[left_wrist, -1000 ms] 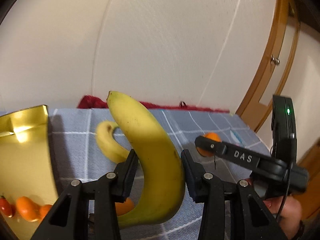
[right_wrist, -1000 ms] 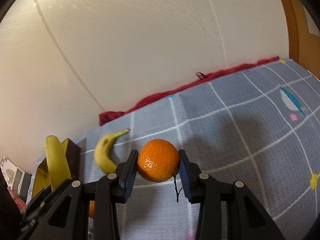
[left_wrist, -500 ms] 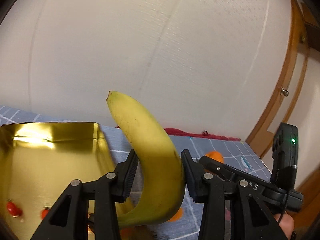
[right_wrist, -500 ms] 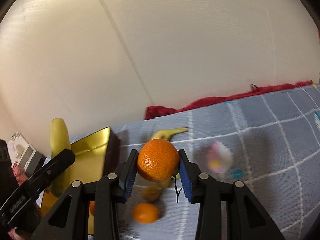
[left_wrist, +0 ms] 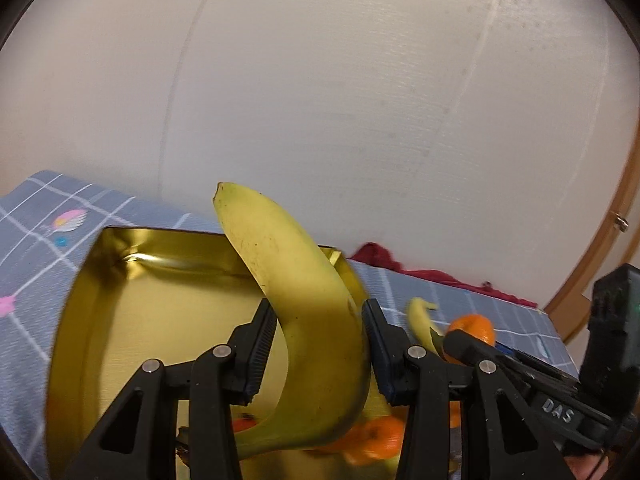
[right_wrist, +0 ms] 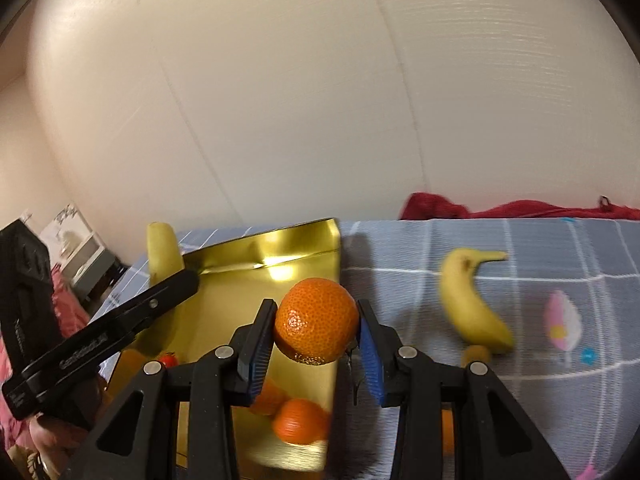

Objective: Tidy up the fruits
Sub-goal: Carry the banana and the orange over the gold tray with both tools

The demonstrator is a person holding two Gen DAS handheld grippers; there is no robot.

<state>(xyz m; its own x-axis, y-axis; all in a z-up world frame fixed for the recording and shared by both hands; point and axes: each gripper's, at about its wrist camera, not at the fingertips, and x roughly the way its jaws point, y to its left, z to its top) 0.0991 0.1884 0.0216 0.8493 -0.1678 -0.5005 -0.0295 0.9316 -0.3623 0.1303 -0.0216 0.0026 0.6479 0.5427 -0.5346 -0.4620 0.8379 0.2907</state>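
Two tongs loaded: left tongs point(left_wrist: 320, 344) clamp banana point(left_wrist: 296, 292), right tongs point(right_wrist: 316, 344) clamp orange point(right_wrist: 316, 320); gold tray point(left_wrist: 132, 320) contents blurred, partly hidden.

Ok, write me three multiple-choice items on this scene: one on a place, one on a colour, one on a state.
1. The small loose yellow banana lies:
A in the tray
B on the grey checked cloth
C in a gripper

2. The shiny metal tray is:
A gold
B blue
C white

3. The right gripper is:
A open, empty
B shut on a tomato
C shut on the round orange mandarin

Answers: 1 B, it rests on cloth right of the tray. 2 A, its walls gleam gold. 3 C, both pads press the mandarin.
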